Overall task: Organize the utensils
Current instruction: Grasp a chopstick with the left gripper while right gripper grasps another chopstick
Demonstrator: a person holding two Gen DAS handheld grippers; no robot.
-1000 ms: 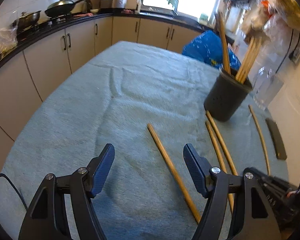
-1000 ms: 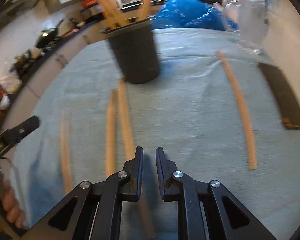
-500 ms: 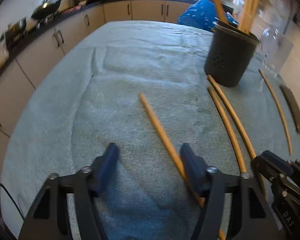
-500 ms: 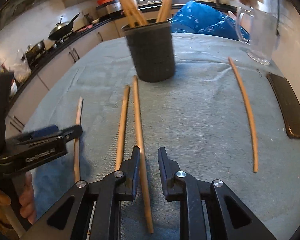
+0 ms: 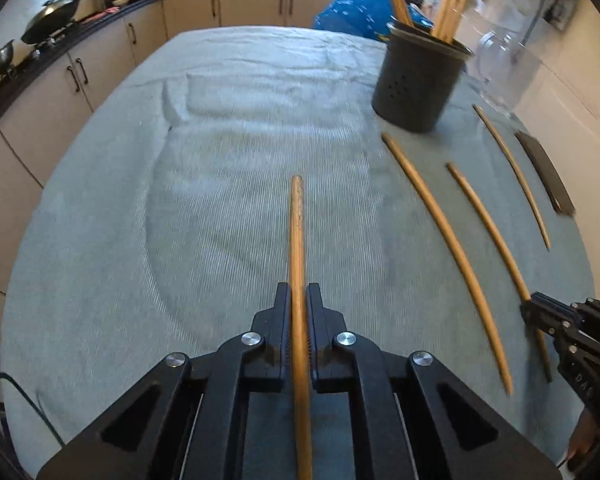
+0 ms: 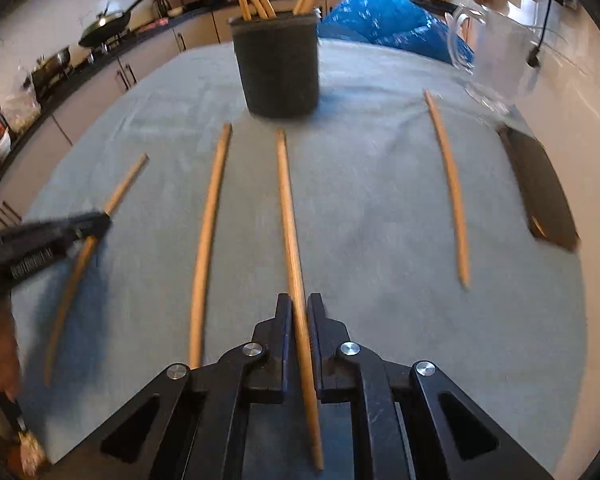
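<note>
My left gripper (image 5: 298,300) points down at the grey cloth. Its jaws are closing, and the pads press on a wooden chopstick (image 5: 296,220) that runs straight ahead between them. My right gripper (image 6: 299,300) is likewise closing, pads pressed on another chopstick (image 6: 286,200). In the right wrist view the left gripper (image 6: 100,220) shows at the left edge, on its chopstick (image 6: 120,188). A black utensil holder (image 5: 418,84) (image 6: 278,68) with several chopsticks in it stands upright at the far end. Two loose chopsticks (image 6: 210,220) (image 6: 452,188) lie flat on the cloth.
A clear glass pitcher (image 6: 496,56) stands right of the holder, and a dark flat strip (image 6: 540,188) lies near the table's right edge. A blue bag (image 6: 384,20) sits behind the table. Kitchen counters with pans (image 5: 52,20) line the left wall.
The left gripper lowered, lined up with the chopstick and closed on it. The right gripper shifted sideways over the middle chopstick, opened briefly, then closed on it.
</note>
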